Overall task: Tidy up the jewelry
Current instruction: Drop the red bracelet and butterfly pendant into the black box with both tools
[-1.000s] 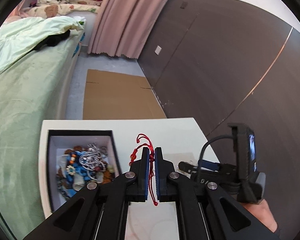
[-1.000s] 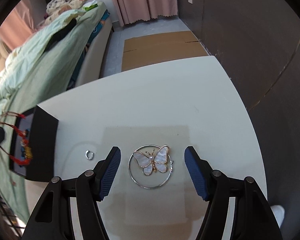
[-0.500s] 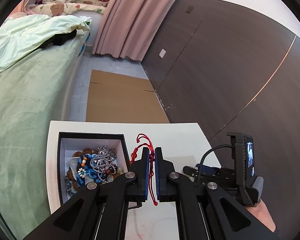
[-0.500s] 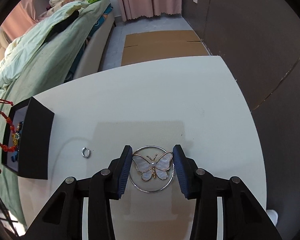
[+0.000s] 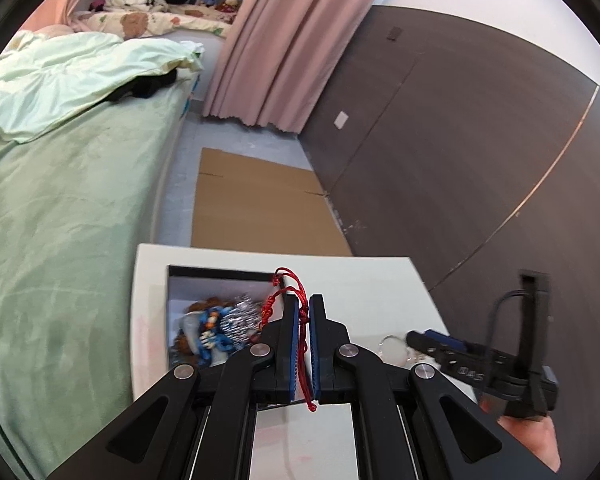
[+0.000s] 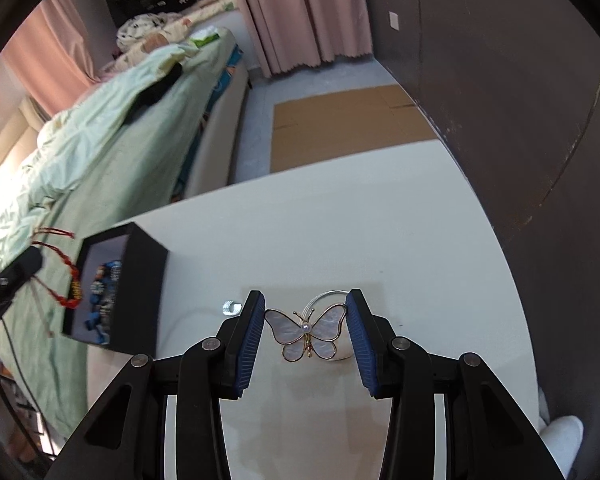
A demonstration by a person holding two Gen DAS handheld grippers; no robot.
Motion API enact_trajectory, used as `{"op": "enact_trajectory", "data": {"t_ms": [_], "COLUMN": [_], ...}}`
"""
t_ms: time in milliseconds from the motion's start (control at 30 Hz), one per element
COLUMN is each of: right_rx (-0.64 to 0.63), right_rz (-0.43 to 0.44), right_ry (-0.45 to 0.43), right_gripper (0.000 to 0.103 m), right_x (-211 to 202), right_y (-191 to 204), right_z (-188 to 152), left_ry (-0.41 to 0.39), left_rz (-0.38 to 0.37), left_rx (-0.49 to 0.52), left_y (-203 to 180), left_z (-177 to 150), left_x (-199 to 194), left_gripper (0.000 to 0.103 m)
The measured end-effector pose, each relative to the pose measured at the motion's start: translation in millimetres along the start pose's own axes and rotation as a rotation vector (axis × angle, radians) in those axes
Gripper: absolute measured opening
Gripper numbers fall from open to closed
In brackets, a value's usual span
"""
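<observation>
Right wrist view: right gripper [image 6: 306,332] clamped on butterfly pendant [image 6: 309,337] by wingtips, lifted off white table [image 6: 340,240]; thin hold, slip likely if tilted
Left wrist view: left gripper [image 5: 305,320] closed on red cord bracelet [image 5: 290,300]; dangling loops, snag risk on wall of black jewelry box [image 5: 220,274]
Small ring [image 6: 231,307]: loose on table beside right jaw; knock risk
Room: bare tabletop beyond; box near left table edge, bed just past

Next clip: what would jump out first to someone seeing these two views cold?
Probably the butterfly brooch, pearly wings in a gold outline, clamped between the blue jaws of the right gripper above the white table. Next, the red cord bracelet pinched in the shut left gripper beside the black jewelry box, which holds a tangle of blue and silver pieces at the table's left edge.
</observation>
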State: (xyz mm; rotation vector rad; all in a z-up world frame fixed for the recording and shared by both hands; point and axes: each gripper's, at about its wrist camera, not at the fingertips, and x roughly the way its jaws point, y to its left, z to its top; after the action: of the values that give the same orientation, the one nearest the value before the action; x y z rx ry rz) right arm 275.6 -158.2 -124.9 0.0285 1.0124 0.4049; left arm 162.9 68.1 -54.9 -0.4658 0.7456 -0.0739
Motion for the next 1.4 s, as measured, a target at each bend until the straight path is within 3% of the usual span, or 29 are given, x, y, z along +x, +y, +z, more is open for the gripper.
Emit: {"op": "enact_trajectory", "data": {"t_ms": [267, 333, 367, 400, 433, 933, 1400], "right_rx": [-0.022, -0.029, -0.031, -0.033, -0.033, -0.007, 0.010], "right_rz": [0.076, 0.090, 0.095, 0.105, 0.114, 0.342, 0.432], "right_ry": [-0.066, -0.074, -0.078, -0.086, -0.092, -0.170, -0.193], "right_gripper": [0.043, 0.043, 0.043, 0.043, 0.043, 0.043, 0.043], "right_x": [-23.7, -25.6, -26.3, -27.3, -28.2, -22.6, 1.1], "right_y": [34.9, 44.1, 47.6, 52.3, 55.2, 108.4, 140.4], "right_z": [-14.0, -17.4, -19.7, -20.0, -20.3, -10.7, -5.4], "left_ry": [0.084, 0.102, 0.102, 0.091, 0.080, -0.007, -0.027], "left_rz": [0.044, 0.063, 0.068, 0.061, 0.052, 0.117, 0.152], "left_rx": [-0.106, -0.117, -0.118, -0.124, -0.134, -0.179, -0.241], "left_y": [26.2, 30.0, 31.0, 32.5, 33.3, 62.3, 95.1], "left_z": [-9.0, -10.3, -11.3, -12.0, -12.0, -3.6, -0.8], "left_x": [13.3, 15.3, 14.2, 11.1, 8.7, -31.9, -50.0], "left_gripper": [0.006, 0.020, 0.050, 0.089, 0.102, 0.102, 0.102]}}
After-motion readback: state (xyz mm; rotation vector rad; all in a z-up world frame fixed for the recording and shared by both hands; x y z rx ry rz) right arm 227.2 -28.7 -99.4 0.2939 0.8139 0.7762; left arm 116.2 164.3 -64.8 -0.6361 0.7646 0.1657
